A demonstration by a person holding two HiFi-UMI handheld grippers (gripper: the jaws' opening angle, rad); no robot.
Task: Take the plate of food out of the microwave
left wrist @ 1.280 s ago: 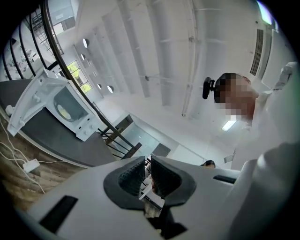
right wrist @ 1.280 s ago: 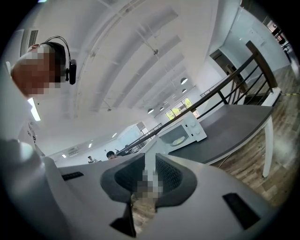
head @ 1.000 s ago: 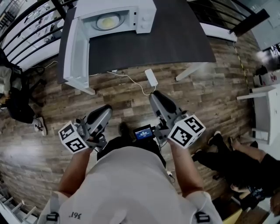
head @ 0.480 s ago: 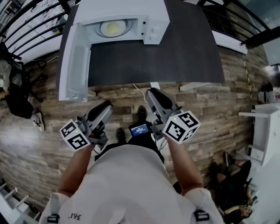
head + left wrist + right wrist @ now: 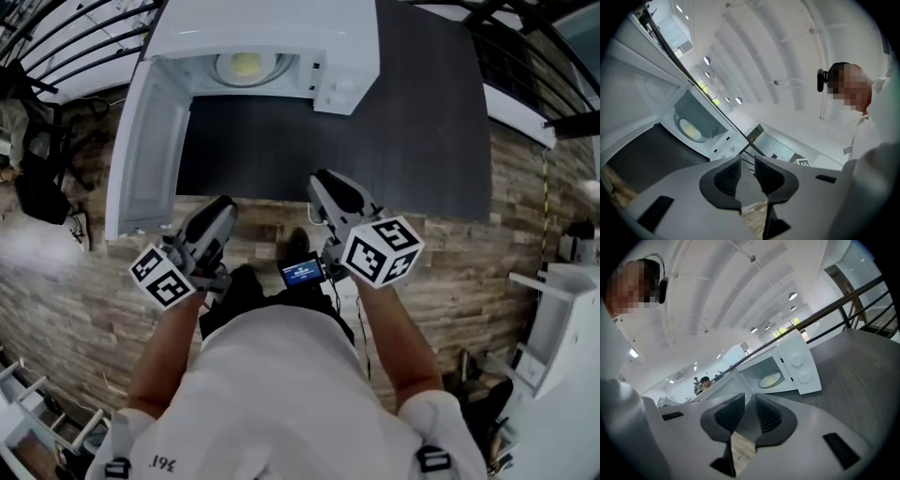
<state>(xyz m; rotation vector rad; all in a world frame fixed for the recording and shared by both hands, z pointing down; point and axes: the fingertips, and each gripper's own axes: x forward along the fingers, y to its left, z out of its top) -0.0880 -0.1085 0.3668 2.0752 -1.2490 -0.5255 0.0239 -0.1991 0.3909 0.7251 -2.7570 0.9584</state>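
Observation:
A white microwave (image 5: pixel 347 56) stands at the far end of a dark table (image 5: pixel 412 141), its door (image 5: pixel 141 159) swung wide to the left. Inside sits the plate of yellow food (image 5: pixel 246 66), also seen in the left gripper view (image 5: pixel 690 130) and the right gripper view (image 5: pixel 769 379). My left gripper (image 5: pixel 220 204) is at the table's near edge, by the door's lower corner. My right gripper (image 5: pixel 323 180) reaches just over that edge. Both point towards the microwave, well short of it. The jaws of the left gripper (image 5: pixel 747 161) and right gripper (image 5: pixel 750 399) stand slightly apart with nothing between them.
A dark bag and chair (image 5: pixel 37 187) are on the wood floor to the left of the door. A white cabinet (image 5: pixel 562 309) stands at the right. A black railing (image 5: pixel 75 37) runs behind the table. A person (image 5: pixel 705 379) sits far off.
The table and microwave have come much closer in the head view. Both grippers have moved forward from over the floor to the table's near edge. Their jaws look unchanged.

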